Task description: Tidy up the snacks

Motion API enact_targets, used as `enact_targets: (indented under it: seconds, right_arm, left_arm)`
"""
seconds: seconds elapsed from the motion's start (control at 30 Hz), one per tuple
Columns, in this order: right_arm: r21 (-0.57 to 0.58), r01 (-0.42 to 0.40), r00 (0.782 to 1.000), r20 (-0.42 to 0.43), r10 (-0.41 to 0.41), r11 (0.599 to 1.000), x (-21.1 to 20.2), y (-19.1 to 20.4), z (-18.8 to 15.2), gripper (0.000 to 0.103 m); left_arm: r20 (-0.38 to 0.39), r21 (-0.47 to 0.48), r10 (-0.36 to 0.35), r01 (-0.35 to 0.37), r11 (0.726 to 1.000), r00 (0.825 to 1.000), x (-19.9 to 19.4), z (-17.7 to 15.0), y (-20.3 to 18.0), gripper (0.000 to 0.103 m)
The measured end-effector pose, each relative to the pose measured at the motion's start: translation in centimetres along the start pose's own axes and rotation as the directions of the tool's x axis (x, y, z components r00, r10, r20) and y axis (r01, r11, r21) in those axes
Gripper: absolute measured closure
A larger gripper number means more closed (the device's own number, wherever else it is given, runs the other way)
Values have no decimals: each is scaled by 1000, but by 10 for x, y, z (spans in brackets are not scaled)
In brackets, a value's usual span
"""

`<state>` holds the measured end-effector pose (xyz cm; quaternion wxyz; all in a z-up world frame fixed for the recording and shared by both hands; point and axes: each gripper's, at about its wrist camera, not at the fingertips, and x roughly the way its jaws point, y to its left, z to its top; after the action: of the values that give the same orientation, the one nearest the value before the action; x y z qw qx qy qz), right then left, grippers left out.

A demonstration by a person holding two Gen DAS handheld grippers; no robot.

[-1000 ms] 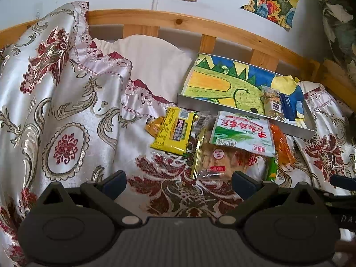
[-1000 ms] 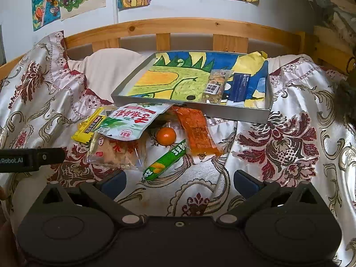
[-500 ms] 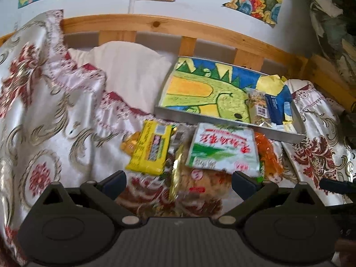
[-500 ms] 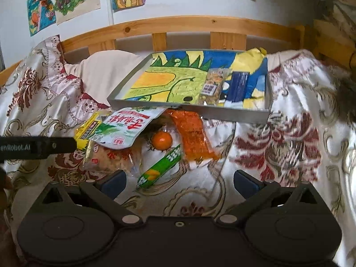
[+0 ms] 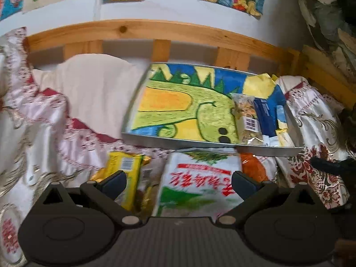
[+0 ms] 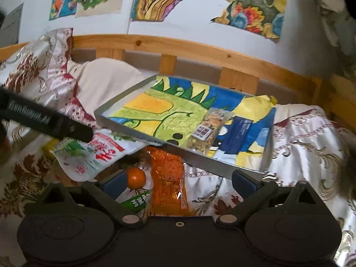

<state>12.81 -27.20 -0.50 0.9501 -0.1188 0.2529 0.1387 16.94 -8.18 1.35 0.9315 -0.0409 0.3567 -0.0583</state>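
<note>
The grey tray (image 5: 213, 143) lies far on the bedspread (image 6: 307, 133), with a nut packet (image 5: 244, 115) and blue packet (image 5: 265, 115) inside. Both the left gripper (image 5: 179, 181) and right gripper (image 6: 179, 181) gape wide, empty, now closer over the white-green bag (image 5: 198, 187) and orange packet (image 6: 166, 178).

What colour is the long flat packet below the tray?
Orange, translucent; clearest in the right wrist view.

Bed with a floral satin spread and a snack pile

On the spread (image 5: 55, 131) lie a grey tray (image 5: 211, 143), a white-green packet (image 5: 200, 184), a yellow packet (image 5: 124, 173), an orange packet (image 6: 166, 178), a small orange (image 6: 135, 177) and a green stick pack (image 6: 139, 202), bunched just before the tray; a pale pillow (image 5: 95, 84) rests behind.
</note>
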Motion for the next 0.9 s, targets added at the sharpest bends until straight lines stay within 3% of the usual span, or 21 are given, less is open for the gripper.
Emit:
enact_targets:
  seconds: [0.13,0.27,0.5,0.7,0.8,0.87,0.9]
  right_arm:
    - [-16,-16,999,-36,15,1000,14,5,-6,12]
    - [-57,-18,999,-37,16,998,18,12,-11,13]
    - [-97,-16,1000,-28,14,995,24,15,-15,18]
    - [-104,6,1000,-18,-8,995,33,15,-15,26]
    - [-107,15,1000,-21,-17,994,39,14,-14,32]
    - [-92,14,1000,-21,-16,996,42,11,-14,44]
    - [-82,8,1000,-24,-10,997,43,10,-13,45]
  left_arm:
    - [-36,59,-42,44,997,998,16,7,-14,1]
    - [-77,138,-43,53,989,996,29,6,-31,1]
    - [-135,297,84,-41,954,987,51,6,-52,1]
    - [-225,280,76,-11,960,971,65,9,-48,1]
    - [-262,219,65,-6,976,963,72,11,-37,1]
    - [-287,160,39,8,987,957,76,13,-27,1]
    - [-295,126,13,26,992,955,77,15,-21,3]
